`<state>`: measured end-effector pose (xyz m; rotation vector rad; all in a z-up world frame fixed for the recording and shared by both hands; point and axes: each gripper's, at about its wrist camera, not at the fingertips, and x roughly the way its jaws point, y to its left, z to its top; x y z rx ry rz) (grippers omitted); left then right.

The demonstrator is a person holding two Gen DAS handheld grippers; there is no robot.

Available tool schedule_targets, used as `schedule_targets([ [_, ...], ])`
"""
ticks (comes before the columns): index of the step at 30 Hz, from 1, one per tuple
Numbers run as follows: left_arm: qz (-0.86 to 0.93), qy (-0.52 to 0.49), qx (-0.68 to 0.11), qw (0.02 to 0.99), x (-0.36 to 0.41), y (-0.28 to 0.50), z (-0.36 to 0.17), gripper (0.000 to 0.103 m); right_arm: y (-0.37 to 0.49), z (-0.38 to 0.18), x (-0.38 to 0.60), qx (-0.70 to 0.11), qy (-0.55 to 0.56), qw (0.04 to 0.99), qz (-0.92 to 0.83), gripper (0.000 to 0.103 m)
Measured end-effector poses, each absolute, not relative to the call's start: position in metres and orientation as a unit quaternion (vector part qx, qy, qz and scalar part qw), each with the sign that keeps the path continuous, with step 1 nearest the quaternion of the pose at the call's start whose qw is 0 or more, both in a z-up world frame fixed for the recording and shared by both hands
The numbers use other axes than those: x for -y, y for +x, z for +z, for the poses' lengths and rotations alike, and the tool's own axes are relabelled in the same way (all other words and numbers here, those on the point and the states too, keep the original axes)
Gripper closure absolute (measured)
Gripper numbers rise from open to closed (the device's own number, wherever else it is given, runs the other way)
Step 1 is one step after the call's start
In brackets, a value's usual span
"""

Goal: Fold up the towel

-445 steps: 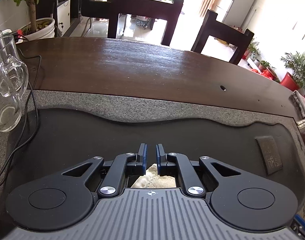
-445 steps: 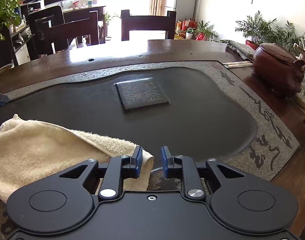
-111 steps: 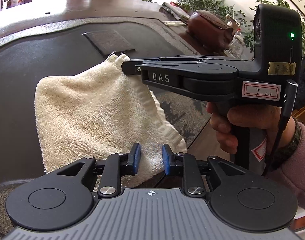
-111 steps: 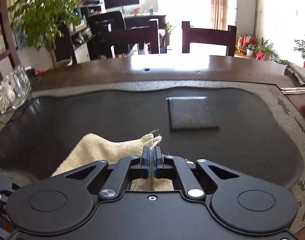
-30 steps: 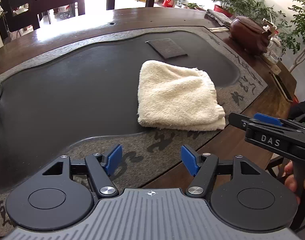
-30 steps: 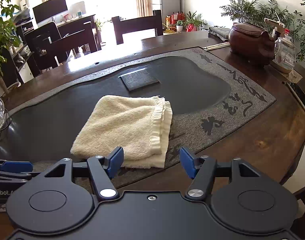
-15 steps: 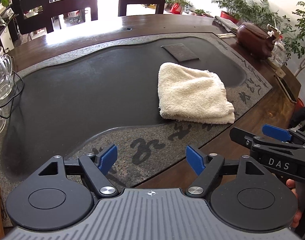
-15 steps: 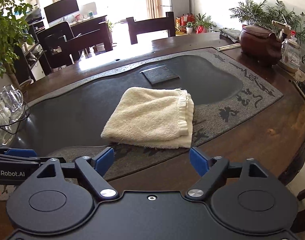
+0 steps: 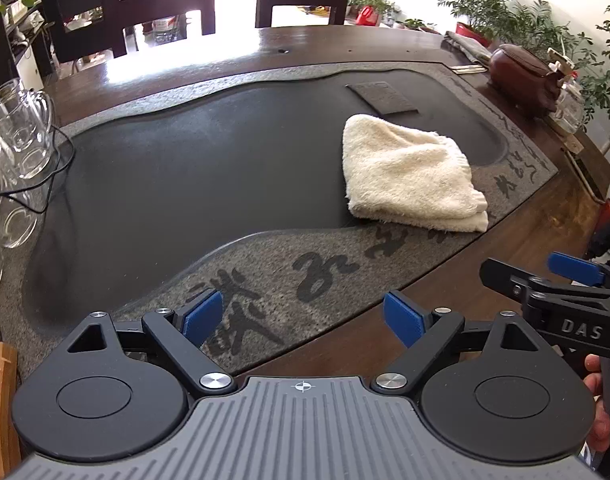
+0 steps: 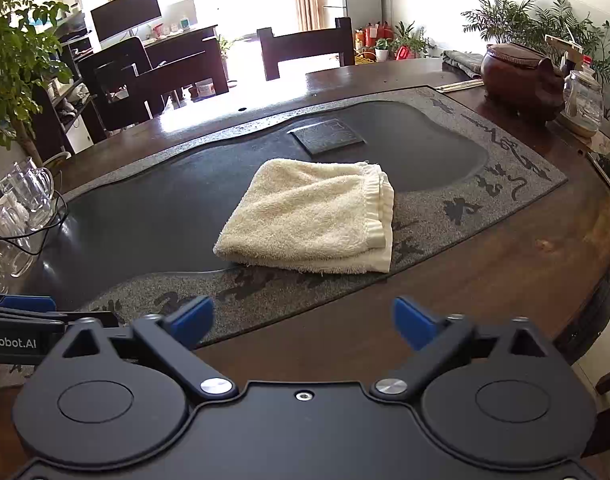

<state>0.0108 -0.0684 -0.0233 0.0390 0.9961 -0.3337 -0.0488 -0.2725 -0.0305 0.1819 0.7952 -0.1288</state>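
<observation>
A cream towel (image 9: 405, 176) lies folded on the dark stone tea tray (image 9: 185, 176), near the tray's front right edge; it also shows in the right wrist view (image 10: 309, 218). My left gripper (image 9: 303, 318) is open and empty, held back over the table's front edge, well short of the towel. My right gripper (image 10: 303, 320) is open and empty too, above the wooden table edge in front of the towel. The right gripper's side shows at the right of the left wrist view (image 9: 561, 300).
Glass mugs (image 9: 13, 148) and a black cable stand at the left. A brown pig-shaped pot (image 10: 521, 76) and a glass jar (image 10: 583, 100) stand at the far right. A small dark slab (image 10: 325, 136) lies behind the towel. Chairs stand beyond the table.
Both grippers have drawn back and up from the towel, so it looks smaller and farther. Earlier the right gripper held a towel corner; the towel now lies folded and free.
</observation>
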Motion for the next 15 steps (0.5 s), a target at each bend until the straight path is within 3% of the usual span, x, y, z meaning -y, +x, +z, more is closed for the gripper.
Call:
schedule_targets([
  [15,-0.147,0.025,-0.488,0.860,0.052,-0.005,-0.030,0.014,-0.061,-0.041,0.261,-0.404,0.083,0.910,-0.040,0.000],
])
